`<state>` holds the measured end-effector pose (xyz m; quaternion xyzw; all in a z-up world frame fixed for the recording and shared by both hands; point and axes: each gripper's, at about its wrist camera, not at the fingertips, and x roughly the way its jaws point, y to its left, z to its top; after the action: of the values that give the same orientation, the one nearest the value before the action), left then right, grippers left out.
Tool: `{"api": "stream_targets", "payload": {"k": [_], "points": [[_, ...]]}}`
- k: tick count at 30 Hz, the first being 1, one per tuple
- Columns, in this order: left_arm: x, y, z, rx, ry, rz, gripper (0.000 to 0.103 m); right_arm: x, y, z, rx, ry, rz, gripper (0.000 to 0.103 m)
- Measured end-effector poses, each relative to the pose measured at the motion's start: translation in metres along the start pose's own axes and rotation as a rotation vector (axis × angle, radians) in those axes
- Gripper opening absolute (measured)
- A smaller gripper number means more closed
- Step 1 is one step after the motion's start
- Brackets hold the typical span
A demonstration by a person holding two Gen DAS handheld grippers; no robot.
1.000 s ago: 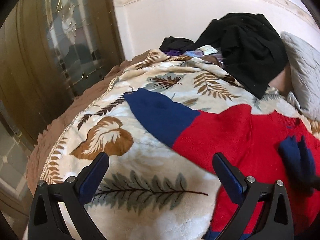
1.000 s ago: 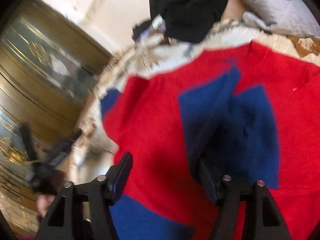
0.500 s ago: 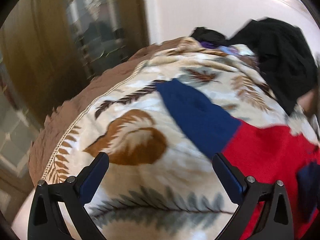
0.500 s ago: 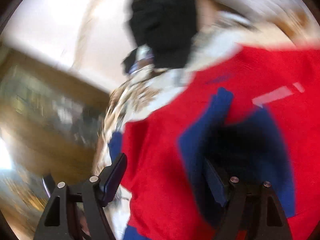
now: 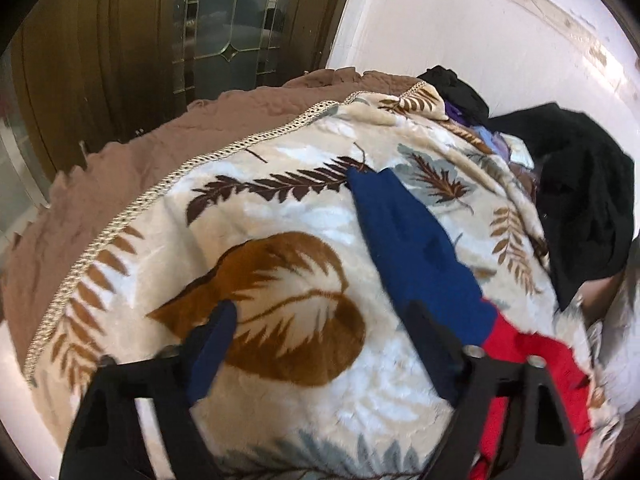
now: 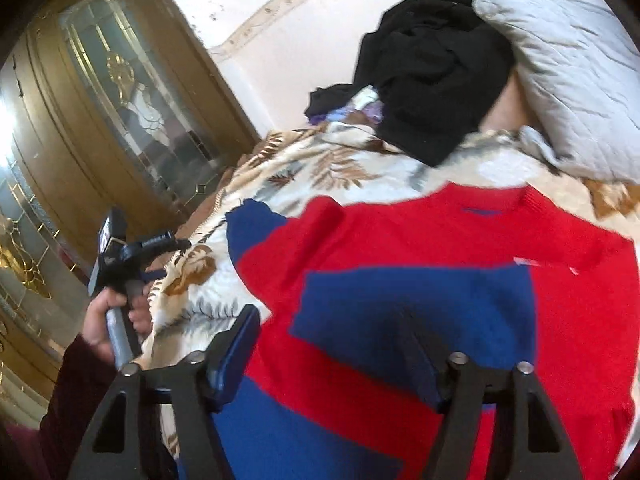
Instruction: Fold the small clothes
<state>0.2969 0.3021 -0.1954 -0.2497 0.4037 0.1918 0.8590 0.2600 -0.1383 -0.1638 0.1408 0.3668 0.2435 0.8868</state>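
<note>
Since the earlier frames, the left hand-held gripper [image 5: 316, 344] is swinging away from the red body of the sweater [image 6: 420, 248] toward its outstretched blue sleeve [image 5: 412, 240], and its jaws have just been closing from their widest. Nothing is lying between them but the leaf-patterned blanket [image 5: 256, 216]; one finger is sitting just beside the sleeve where blue meets red, so the jaws are standing half-narrowed and empty. That is probably lining up a grab of this sleeve for the next inward fold.

On the bed, the sweater is lying spread flat across the blanket, with its other blue sleeve [image 6: 416, 312] already folded over the chest. A black pile of clothes [image 6: 432, 68] and a grey pillow [image 6: 568, 80] are sitting well beyond it.

Over that folded sleeve, the right hand-held gripper [image 6: 332, 352] is hovering, its jaws having just been closing slightly yet standing fairly wide; no cloth is pinched between them. From its camera, the person's left hand [image 6: 108, 320] is showing, gripping the other tool's handle.
</note>
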Motion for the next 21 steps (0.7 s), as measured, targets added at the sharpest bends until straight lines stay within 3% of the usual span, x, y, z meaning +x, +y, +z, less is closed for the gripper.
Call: {"api": "stream_targets", "payload": {"k": [3,7,17,19,21], "points": [[0.012,-0.007,0.003,-0.011,0.028,-0.075,0.062,-0.006,-0.014,0.001,0.085,-0.023,0.036,0.071],[0.026,-0.032,0.006,0.046,0.042,-0.134,0.062,-0.006,-0.022,0.003,0.117,-0.035,0.058,0.071],[0.093,-0.044,0.023,0.02,0.123,-0.163,0.06,0.002,-0.06,0.001,0.249,-0.028,0.059,0.071],[0.096,-0.045,0.026,0.022,0.093,-0.177,0.028,0.002,-0.063,0.002,0.258,-0.034,0.056,0.071],[0.101,-0.048,0.029,0.03,0.11,-0.205,0.013,0.001,-0.066,0.003,0.268,-0.043,0.049,0.071]]}}
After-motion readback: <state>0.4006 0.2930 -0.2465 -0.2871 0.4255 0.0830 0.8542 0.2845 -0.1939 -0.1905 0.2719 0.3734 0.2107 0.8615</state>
